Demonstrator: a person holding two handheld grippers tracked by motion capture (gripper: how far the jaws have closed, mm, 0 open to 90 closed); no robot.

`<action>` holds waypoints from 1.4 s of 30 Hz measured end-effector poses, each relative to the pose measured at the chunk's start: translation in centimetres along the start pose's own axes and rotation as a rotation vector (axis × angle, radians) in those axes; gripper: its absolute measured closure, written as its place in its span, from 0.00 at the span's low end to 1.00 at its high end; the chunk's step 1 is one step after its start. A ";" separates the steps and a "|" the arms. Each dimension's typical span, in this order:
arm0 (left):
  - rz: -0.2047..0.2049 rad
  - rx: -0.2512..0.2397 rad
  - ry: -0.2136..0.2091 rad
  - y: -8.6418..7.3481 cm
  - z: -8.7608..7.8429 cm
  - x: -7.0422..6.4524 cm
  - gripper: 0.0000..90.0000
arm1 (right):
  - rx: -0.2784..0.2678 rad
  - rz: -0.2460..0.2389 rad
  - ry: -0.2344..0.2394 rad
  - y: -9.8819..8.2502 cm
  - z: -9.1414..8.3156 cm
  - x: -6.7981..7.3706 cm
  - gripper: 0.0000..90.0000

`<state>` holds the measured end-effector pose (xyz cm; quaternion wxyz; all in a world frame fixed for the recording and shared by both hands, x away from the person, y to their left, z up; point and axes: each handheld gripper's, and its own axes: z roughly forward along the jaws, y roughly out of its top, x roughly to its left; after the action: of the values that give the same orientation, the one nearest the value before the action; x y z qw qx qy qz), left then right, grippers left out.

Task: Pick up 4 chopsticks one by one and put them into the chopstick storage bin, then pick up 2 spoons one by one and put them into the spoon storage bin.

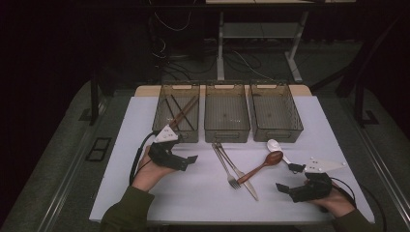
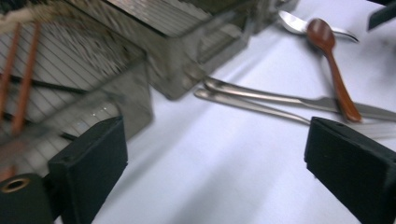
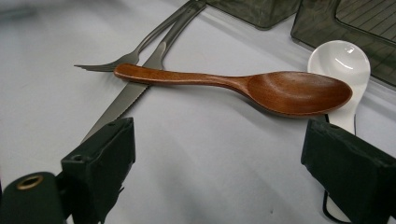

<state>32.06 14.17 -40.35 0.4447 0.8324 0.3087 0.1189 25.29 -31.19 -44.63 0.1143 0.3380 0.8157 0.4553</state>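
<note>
Room: dark, dimly lit; light falls mainly on desk (image 1: 145, 193), white top, wooden strip visible along far edge.
Floor (image 1: 58, 145): grey carpet, darker towards walls.
Floor plate (image 1: 98, 149): black, rectangular, left of desk.
Second table (image 1: 261, 29): behind desk, pale metal legs, crossbar, foot resting on floor.
Cables (image 1: 169, 58): loose tangle on floor beneath second table.
Dark stand legs (image 1: 360, 96): right side, base on floor.
Walls: lost in shadow.
</note>
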 end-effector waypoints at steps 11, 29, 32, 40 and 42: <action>0.019 -0.018 -0.037 -3.5 -1.0 -1.8 0.00 | -0.002 -0.007 0.000 0.1 0.1 0.1 0.11; 0.013 0.017 -0.062 -5.5 -0.8 -2.8 0.00 | 0.062 -0.015 0.056 1.1 0.5 0.5 0.18; 0.011 0.018 -0.067 -5.6 -0.8 -2.8 0.00 | 0.076 -0.007 0.059 1.7 0.9 0.7 0.30; 0.016 0.020 -0.076 -5.6 -0.6 -2.8 0.00 | 0.094 -0.020 0.099 3.0 2.5 1.9 0.72; 0.015 0.022 -0.075 -5.6 -0.6 -2.8 0.00 | 0.118 -0.036 0.107 3.1 3.2 2.2 0.79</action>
<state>27.31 15.15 -44.33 0.4457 0.8435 0.2867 0.0875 26.63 -26.48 -43.63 0.0585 0.3046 0.8521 0.4216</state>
